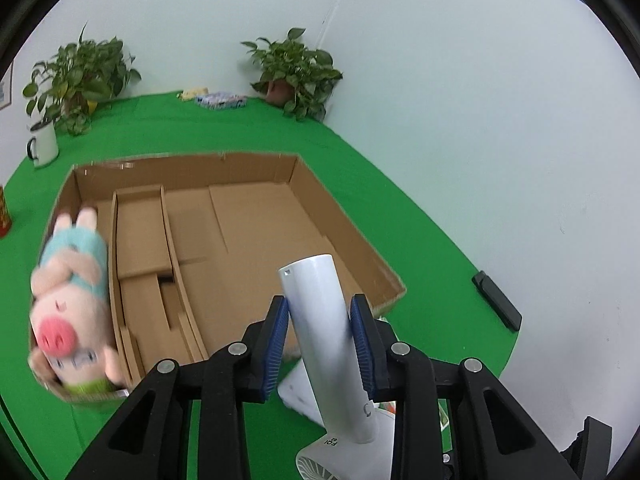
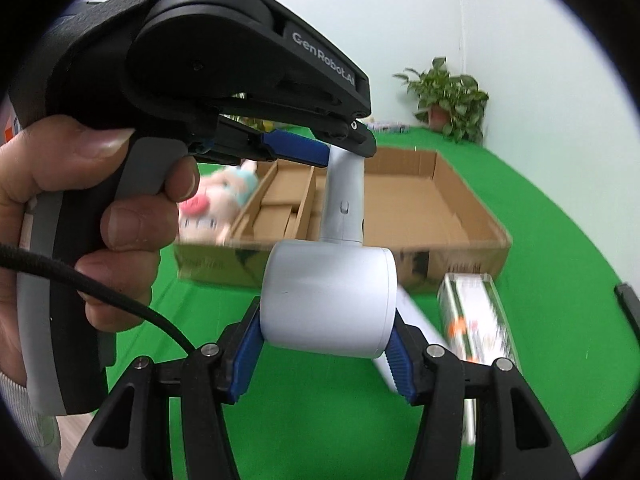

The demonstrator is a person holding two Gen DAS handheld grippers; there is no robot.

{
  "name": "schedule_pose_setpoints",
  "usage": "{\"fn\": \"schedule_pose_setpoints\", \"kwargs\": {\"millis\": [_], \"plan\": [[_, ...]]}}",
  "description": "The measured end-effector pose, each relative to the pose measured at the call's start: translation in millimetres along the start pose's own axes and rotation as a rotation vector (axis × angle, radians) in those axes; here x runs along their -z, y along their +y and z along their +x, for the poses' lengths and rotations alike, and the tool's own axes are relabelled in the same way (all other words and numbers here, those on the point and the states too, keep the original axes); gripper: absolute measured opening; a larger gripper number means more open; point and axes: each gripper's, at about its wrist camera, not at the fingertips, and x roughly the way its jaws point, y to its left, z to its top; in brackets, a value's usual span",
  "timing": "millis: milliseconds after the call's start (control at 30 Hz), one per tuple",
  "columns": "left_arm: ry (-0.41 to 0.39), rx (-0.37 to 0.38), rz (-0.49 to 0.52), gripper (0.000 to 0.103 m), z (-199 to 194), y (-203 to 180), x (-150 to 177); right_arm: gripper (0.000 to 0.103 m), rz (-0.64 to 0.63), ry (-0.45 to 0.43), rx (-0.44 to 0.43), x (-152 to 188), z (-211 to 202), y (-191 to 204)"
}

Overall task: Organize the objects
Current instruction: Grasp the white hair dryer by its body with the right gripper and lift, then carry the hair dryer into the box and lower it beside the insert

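Both tongs, left [image 1: 320, 340] and right [image 2: 322, 354], clamp the white fan [image 2: 328, 300]; plush pig [image 1: 70, 304] fills the cardboard box's [image 1: 344, 224] end compartment.

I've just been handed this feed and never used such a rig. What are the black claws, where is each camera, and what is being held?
There is no robot: a person holds a trigger-operated claw in each hand. Each picture comes from a fisheye camera on one claw, looking along its fingers. The left gripper clamps the handle of a white handheld fan; the right gripper clamps its round head. Ahead on the green cloth lies an open cardboard box with a plush pig in its left compartment. A shiny packaged box lies nearby.
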Motion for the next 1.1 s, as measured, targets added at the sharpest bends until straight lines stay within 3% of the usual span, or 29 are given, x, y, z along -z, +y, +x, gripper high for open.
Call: {"fn": "schedule_pose_setpoints", "kwargs": {"millis": [333,567,833,1100], "plan": [[-0.007,-0.018,-0.001,0.029,2.5,11.9,-80.4,0.055,-0.024,-0.021,-0.009,-66.0,27.5,-4.3],[0.033,-0.055,0.001,0.029,36.6,35.4,-123.7,0.055,-0.035,0.013,-0.006,-93.3,66.3,-4.9],[0.162,-0.119,-0.02,0.028,112.2,78.8,-124.1,0.055,-0.016,0.11,-0.04,-90.4,120.2,-12.5],[0.288,-0.136,-0.054,0.027,175.7,109.1,-94.7,0.055,0.019,0.246,-0.062,-72.5,160.8,-27.2]]}}
